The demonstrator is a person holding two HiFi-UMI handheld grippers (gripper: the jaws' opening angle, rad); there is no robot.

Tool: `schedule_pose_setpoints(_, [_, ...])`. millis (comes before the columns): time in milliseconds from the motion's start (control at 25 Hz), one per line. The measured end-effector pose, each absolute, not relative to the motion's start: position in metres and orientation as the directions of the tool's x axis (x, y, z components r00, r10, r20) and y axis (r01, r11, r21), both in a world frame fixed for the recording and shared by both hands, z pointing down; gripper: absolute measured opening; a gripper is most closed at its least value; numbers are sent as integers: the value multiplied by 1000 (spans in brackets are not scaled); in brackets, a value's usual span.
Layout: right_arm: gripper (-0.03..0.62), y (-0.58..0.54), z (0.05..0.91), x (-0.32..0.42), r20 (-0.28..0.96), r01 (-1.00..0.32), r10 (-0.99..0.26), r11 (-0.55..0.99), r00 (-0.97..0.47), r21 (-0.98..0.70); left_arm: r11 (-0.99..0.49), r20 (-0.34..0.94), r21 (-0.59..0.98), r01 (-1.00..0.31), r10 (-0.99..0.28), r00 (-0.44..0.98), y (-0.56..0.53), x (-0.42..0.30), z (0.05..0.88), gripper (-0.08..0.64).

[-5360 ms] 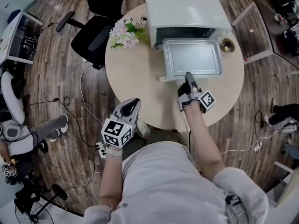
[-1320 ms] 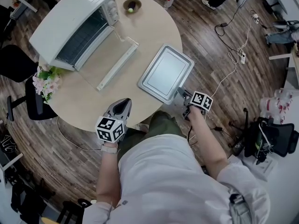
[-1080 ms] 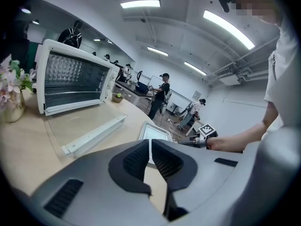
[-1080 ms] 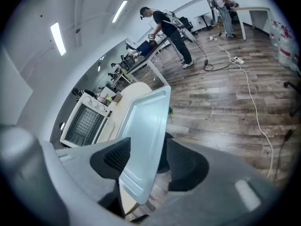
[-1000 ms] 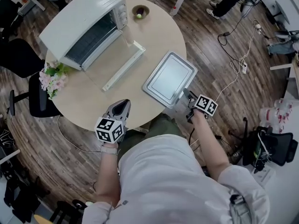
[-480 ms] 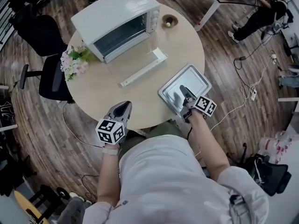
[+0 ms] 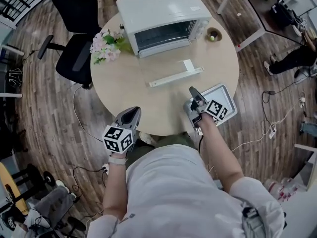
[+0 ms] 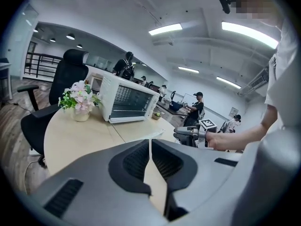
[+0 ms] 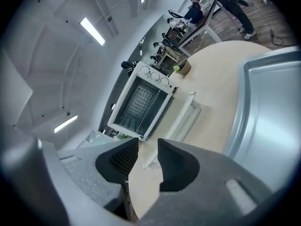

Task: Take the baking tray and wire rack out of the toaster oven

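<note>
1 round table (image 7: pixel 124 83) carries 1 toaster oven (image 7: pixel 161 9), 1 baking tray (image 7: pixel 223 92) lying well in front of it to the right, and 2 empty grippers nearer still: right gripper (image 7: pixel 192 91) released, jaws just narrowing, left gripper (image 7: pixel 133 111) clenched.

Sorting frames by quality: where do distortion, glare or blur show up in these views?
Head view: sharp, floor bowed at edges. Left gripper view: fisheye circle, bright ceiling strips, mosaic patch top right. Right gripper view: tilted fisheye, baking tray sheen.
</note>
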State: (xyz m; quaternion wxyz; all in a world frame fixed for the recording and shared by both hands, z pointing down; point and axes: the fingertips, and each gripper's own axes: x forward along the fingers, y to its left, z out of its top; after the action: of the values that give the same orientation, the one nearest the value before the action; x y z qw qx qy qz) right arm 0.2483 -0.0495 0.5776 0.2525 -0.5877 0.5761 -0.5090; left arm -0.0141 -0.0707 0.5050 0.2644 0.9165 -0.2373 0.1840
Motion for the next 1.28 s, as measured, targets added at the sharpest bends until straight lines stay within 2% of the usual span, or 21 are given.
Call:
schedule_pose_setpoints(400, [132, -135, 573, 222, 229, -347, -928, -120, -293, -930, -657, 488, 393, -644, -445, 751, -77, -43, 505, 2])
schedule_pose_setpoints(680, [132, -194, 578, 223, 162, -257, -943, -86, -291, -963, -589, 509, 403, -700, -492, 706, -85, -53, 509, 2])
schedule_pose_setpoints(1280, [133, -303, 599, 230, 139, -207, -943, -78, -303, -975, -464, 578, 409, -785, -534, 617, -91, -50, 530, 2])
